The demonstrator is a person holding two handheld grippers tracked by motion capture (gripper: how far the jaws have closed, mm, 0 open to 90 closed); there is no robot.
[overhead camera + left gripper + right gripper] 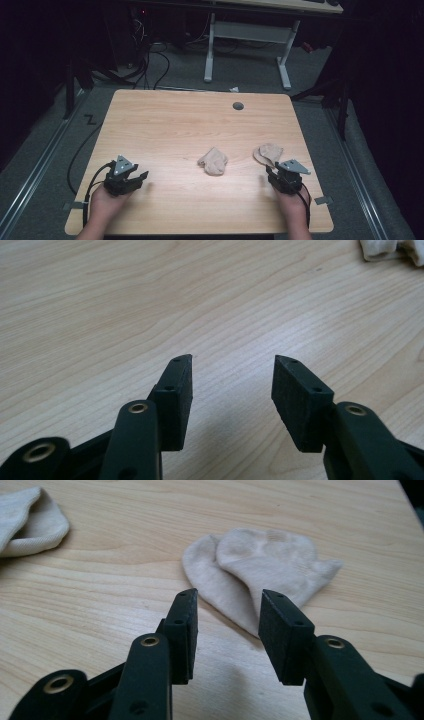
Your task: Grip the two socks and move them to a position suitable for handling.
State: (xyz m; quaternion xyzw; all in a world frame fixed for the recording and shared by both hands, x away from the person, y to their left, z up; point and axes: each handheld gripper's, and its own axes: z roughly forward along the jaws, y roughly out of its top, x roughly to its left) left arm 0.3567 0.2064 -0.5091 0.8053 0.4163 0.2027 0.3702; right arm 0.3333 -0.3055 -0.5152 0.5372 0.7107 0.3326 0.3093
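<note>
Two small beige socks are lying on the light wooden table (165, 125), and both are looking soft, ribbed at the cuff and somewhat rumpled. The nearer sock (260, 570) is sitting just ahead of the right gripper (227, 630), at about twelve o'clock from its jaws; in the right gripper view it is showing as two flat, rounded lobes overlapping each other, with a narrower corner pointing out toward three o'clock and a faintly dimpled, worn patch near its far edge. In the high view this same sock (268, 154) is lying at roughly eleven o'clock from the right gripper (272, 175), close to the table's right edge. The other sock (213, 161) is resting bunched into a loose lump near the middle of the table's near half, at about nine o'clock from the first and apart from it; in the right gripper view its folded cuff (30, 522) is peeking in at ten o'clock. The right gripper is standing released, its jaws parted with bare wood between them, the tips stopping just short of the sock's near edge and gripping nothing. The left gripper (232, 390) is also hanging released, jaws spread wide over bare table, holding and touching nothing, with the bunched sock (392, 249) lying well off at one o'clock. In the high view the left gripper (136, 177) is resting near the table's front left corner.
</note>
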